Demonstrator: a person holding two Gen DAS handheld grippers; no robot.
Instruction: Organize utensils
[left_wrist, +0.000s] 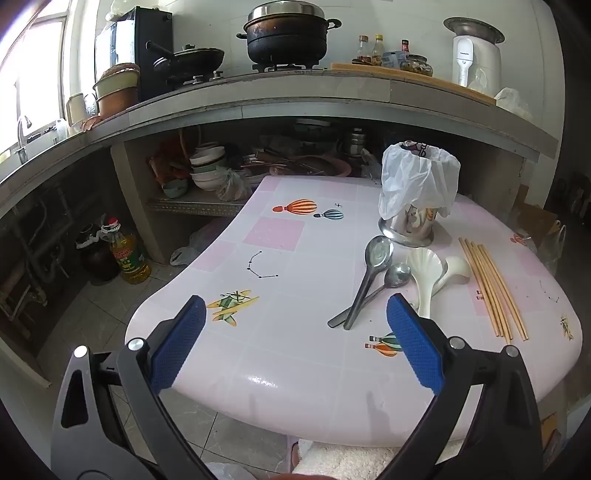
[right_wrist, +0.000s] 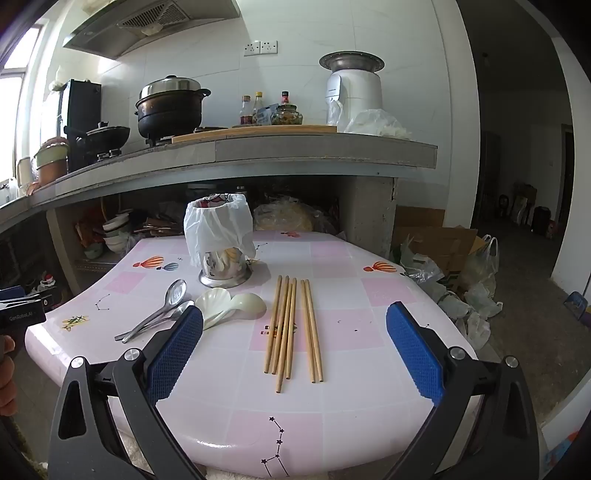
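On the pink and white table (left_wrist: 295, 354) (right_wrist: 332, 406) lie two metal spoons (left_wrist: 365, 280) (right_wrist: 159, 314), two white ceramic spoons (left_wrist: 424, 273) (right_wrist: 225, 304) and several wooden chopsticks (left_wrist: 491, 288) (right_wrist: 291, 328). Behind them stands a metal utensil holder (left_wrist: 413, 225) (right_wrist: 221, 269) lined with a white plastic bag (left_wrist: 417, 181) (right_wrist: 218, 229). My left gripper (left_wrist: 295, 317) hovers open over the table's near edge, left of the spoons, nothing between its blue pads. My right gripper (right_wrist: 295, 321) is open too, with the chopsticks lying on the table between and beyond its fingers, untouched.
A kitchen counter (left_wrist: 258, 96) (right_wrist: 221, 151) runs behind the table with pots, bottles and a white appliance (right_wrist: 352, 92). Bowls are stacked on the shelf below (left_wrist: 208, 166). An oil bottle (left_wrist: 127, 254) stands on the floor at left; bags and cardboard (right_wrist: 450, 266) lie at right.
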